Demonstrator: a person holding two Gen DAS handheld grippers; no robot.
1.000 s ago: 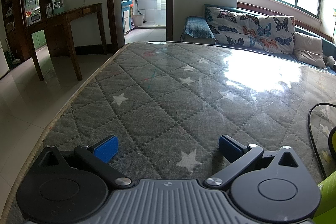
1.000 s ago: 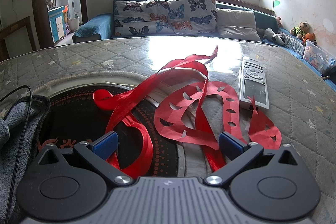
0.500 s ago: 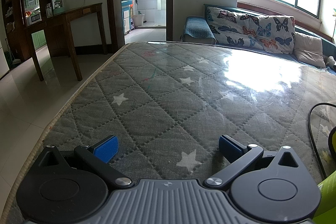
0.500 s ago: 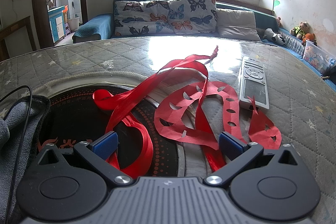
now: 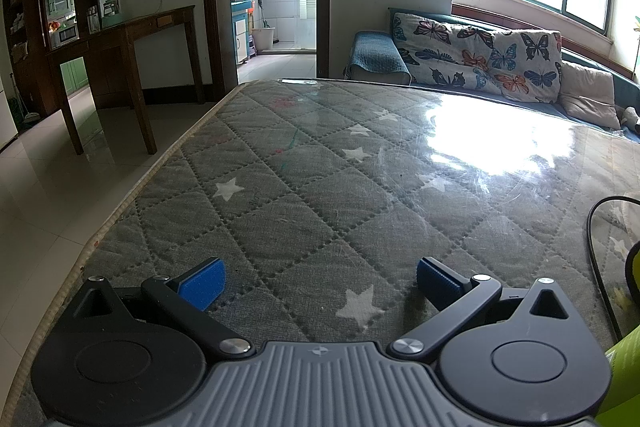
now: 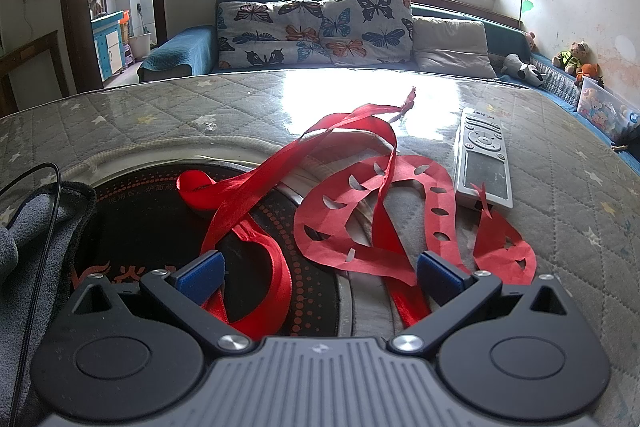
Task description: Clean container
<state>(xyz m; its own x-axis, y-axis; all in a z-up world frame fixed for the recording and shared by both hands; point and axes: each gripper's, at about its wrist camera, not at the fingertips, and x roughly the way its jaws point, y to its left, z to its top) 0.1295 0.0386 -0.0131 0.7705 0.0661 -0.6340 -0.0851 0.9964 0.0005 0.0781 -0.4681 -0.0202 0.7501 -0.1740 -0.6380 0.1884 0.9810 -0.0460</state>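
In the right wrist view a round black dish-like plate [image 6: 140,219] with a metal rim sits sunk in the quilted table. A red satin ribbon [image 6: 256,199] lies across it, and a red paper cut-out [image 6: 432,195] spreads beside it. My right gripper [image 6: 319,277] hovers open just over the ribbon's near loop, holding nothing. A grey cloth [image 6: 24,227] rests on the plate's left side. My left gripper [image 5: 319,283] is open over bare quilted tabletop [image 5: 304,187], with nothing between its fingers.
A grey remote control [image 6: 484,163] lies right of the paper cut-out. A black cable [image 6: 48,227] runs over the cloth; the cable [image 5: 592,239] and a yellow-green object [image 5: 624,367] show at the left view's right edge. The table's edge [image 5: 132,195] drops to tiled floor on the left.
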